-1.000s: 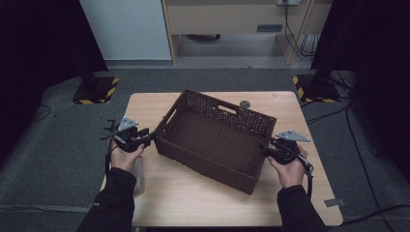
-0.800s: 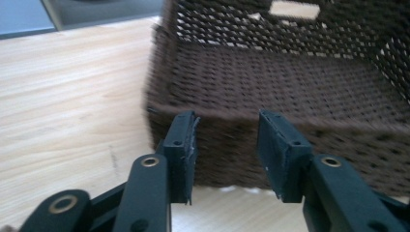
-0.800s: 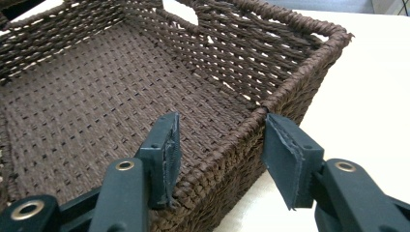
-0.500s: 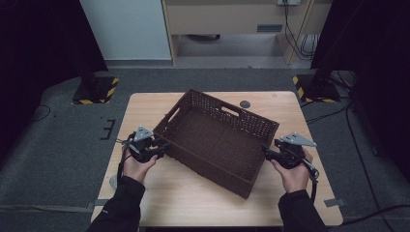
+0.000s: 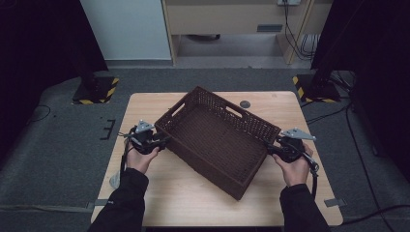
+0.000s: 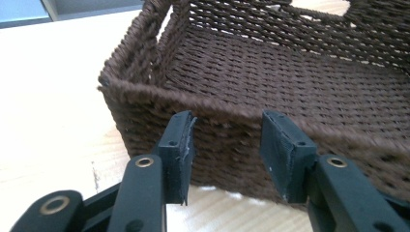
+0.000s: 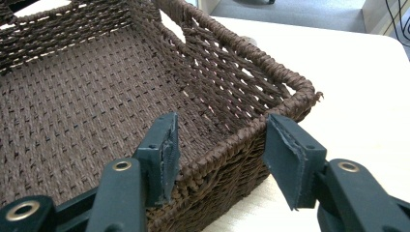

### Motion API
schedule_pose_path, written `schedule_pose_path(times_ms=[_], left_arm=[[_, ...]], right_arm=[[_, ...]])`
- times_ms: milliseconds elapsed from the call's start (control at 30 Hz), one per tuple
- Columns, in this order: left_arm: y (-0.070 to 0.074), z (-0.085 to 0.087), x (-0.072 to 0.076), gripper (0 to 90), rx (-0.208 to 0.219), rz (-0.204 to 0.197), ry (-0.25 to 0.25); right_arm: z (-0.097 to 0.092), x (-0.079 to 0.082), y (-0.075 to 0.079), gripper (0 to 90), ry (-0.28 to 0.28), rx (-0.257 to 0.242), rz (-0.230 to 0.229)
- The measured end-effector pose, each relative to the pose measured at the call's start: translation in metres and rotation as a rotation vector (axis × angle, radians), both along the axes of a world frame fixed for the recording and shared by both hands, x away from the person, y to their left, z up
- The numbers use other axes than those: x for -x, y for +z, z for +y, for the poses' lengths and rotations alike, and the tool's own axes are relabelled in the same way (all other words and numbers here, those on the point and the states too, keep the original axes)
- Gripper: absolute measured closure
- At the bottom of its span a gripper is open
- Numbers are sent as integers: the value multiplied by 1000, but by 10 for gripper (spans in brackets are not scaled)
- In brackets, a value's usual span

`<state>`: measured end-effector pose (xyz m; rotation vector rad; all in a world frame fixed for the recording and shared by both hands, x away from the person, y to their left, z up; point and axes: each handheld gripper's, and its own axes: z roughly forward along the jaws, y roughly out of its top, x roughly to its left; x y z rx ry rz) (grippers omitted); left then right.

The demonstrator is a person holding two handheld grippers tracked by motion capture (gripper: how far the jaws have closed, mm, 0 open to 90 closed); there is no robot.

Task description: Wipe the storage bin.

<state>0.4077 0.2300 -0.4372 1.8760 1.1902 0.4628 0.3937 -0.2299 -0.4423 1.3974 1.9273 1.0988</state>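
No words, brand names or numbers can be read on anything here; the one sign-like marking is yellow-and-black hazard striping on two floor stand bases.

A lab or test room set up for recording: a bare wooden surface stands on grey carpet, flanked by dark stands on hazard-striped bases, with loose cables trailing by the back wall.
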Motion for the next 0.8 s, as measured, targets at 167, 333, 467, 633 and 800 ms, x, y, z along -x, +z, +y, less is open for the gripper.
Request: schedule_pose_path(times_ms=[167, 333, 467, 633, 800], left_arm=[[6, -8, 17, 512, 18, -10, -49], [7, -21, 21, 503, -2, 6, -94], [4, -31, 17, 503, -15, 12, -106], [2, -37, 10, 507, -23, 21, -109], [4, -37, -3, 508, -23, 21, -101]], right_arm=[[-1, 7, -2, 494, 1, -29, -14], [0, 18, -1, 487, 3, -40, -10], [-4, 18, 5, 490, 33, -29, -7], [-13, 7, 11, 444, 15, 0, -43], [-22, -11, 9, 432, 7, 21, -37]])
